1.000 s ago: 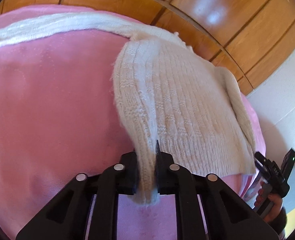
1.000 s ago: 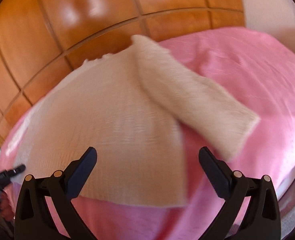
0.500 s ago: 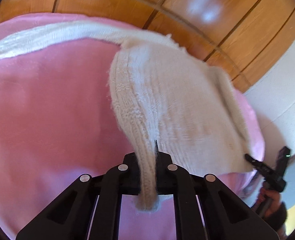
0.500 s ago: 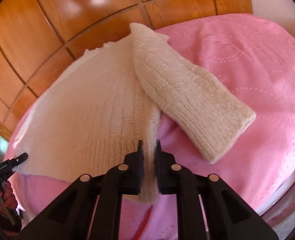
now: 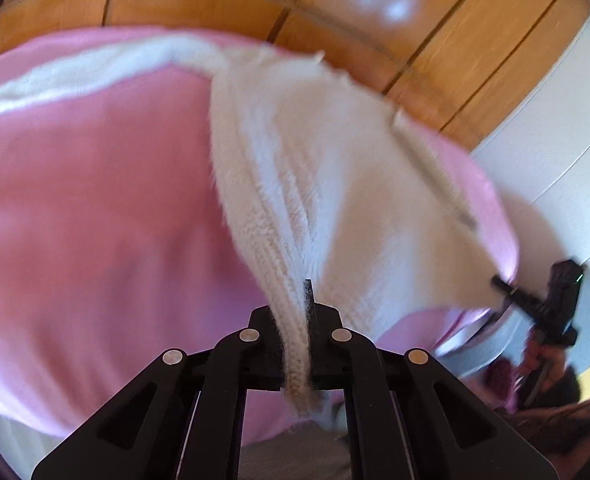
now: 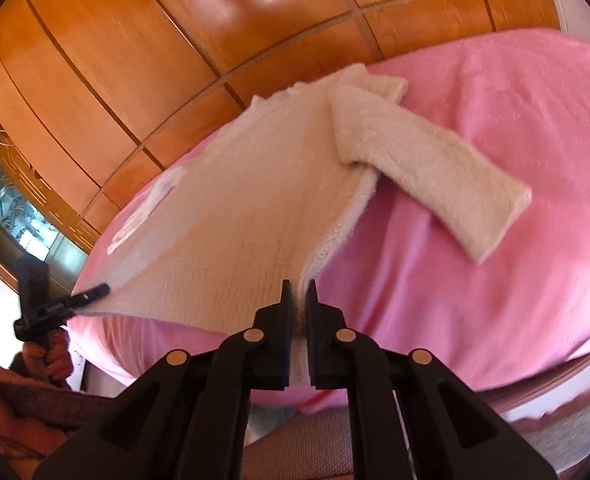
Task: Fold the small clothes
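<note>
A small cream knit sweater (image 5: 319,184) lies on a pink blanket (image 5: 87,216). My left gripper (image 5: 297,344) is shut on the sweater's lower left hem corner and holds it lifted. My right gripper (image 6: 300,320) is shut on the lower right hem corner of the sweater (image 6: 239,216). One sleeve (image 6: 427,168) lies folded out to the right on the blanket (image 6: 495,264). The other sleeve (image 5: 87,68) stretches left. Each gripper shows in the other's view: the right gripper (image 5: 543,296) and the left gripper (image 6: 55,304).
A glossy wooden panelled wall (image 6: 175,60) stands behind the bed. A white wall (image 5: 555,152) is at the right in the left wrist view. The bed's front edge and a brown cover (image 6: 315,432) lie below the grippers.
The right gripper went from open to shut on the sweater's hem. Both grippers have pulled the hem up and back toward the bed's near edge.
</note>
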`<action>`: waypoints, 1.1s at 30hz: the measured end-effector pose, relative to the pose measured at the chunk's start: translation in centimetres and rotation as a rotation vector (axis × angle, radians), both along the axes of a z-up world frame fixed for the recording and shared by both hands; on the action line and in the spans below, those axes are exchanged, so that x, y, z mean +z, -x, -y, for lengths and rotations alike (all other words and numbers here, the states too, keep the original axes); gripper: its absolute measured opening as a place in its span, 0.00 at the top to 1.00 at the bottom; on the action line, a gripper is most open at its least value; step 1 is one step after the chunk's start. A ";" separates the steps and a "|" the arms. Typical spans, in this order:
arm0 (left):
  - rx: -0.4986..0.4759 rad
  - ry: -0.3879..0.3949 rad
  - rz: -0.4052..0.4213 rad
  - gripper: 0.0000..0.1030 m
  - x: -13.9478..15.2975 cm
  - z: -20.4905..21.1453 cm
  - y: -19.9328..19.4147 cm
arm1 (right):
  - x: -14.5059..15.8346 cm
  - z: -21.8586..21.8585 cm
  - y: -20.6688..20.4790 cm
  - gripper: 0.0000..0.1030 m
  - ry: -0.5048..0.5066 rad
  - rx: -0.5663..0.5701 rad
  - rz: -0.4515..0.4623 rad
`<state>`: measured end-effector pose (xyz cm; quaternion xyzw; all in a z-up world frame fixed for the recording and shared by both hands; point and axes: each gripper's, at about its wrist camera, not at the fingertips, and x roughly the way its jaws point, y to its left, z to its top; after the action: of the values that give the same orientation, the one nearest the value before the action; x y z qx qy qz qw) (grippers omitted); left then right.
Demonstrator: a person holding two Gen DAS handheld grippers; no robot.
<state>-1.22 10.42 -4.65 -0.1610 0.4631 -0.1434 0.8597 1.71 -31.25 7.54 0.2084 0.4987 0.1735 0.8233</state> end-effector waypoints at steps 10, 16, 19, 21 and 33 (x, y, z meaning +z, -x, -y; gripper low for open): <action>0.126 -0.046 0.203 0.29 3.9 -0.6 -2.0 | -0.7 4.5 -0.5 0.32 0.028 -0.206 0.052; 0.150 0.021 0.188 0.24 2.3 1.6 -7.0 | -2.7 9.4 -3.7 0.32 0.097 -0.416 -0.005; 0.119 -0.076 0.190 0.24 0.5 3.7 -9.1 | -4.3 9.7 -5.8 0.38 0.100 -0.431 -0.054; 0.109 -0.141 0.192 0.24 -1.0 4.6 -9.9 | -4.7 9.4 -6.2 0.55 0.110 -0.434 -0.061; 0.052 -0.175 0.189 0.08 -3.8 5.2 -9.9 | -1.2 13.3 -8.4 0.94 0.313 -0.493 0.037</action>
<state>8.65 5.23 -8.48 -0.0833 0.3861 -0.0946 0.9138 10.10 -44.58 6.31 0.1905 0.4385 -0.1072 0.8718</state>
